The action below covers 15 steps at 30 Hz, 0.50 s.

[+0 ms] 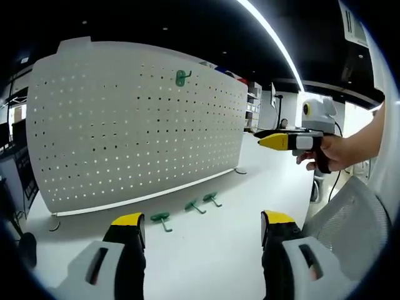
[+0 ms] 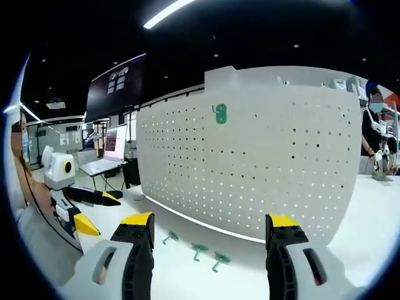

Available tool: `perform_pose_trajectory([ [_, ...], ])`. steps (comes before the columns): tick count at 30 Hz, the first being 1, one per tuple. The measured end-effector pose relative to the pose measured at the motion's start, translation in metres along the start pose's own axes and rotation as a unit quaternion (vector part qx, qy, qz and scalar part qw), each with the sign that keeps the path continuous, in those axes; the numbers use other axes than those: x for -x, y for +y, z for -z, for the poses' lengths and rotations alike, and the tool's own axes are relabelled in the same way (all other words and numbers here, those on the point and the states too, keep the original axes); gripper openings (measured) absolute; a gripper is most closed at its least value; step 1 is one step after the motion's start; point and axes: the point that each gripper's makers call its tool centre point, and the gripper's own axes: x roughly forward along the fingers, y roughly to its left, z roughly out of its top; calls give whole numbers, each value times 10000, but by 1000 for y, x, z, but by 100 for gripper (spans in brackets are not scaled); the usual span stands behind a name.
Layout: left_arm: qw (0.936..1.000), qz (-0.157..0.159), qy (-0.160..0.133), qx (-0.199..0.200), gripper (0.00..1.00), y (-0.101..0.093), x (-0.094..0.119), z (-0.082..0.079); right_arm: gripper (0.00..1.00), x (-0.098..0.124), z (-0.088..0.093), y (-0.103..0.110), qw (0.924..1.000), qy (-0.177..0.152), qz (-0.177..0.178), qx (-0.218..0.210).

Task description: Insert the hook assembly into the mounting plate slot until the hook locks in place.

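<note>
White table (image 1: 206, 250) holds three green hooks (image 1: 161, 219) ahead of open left gripper (image 1: 203, 228).

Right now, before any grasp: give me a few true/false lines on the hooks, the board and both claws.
1. One green plastic hook already hangs on the white perforated metal pegboard. True.
2. Five loose green hooks lie on the white table. False: three lie there, in a row in front of the board.
3. The left claw grips a hook. False: its jaws stand open and empty.
4. The right claw is open and holds nothing. True.
5. The pegboard lies flat on the table. False: it stands upright.
</note>
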Motion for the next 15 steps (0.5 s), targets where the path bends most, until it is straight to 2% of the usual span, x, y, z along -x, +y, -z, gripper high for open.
perform_pose_trajectory([
  [15,10000,31,46,1,78,-2,-1,2,71,9,15,1,9999,142,-39,-74],
])
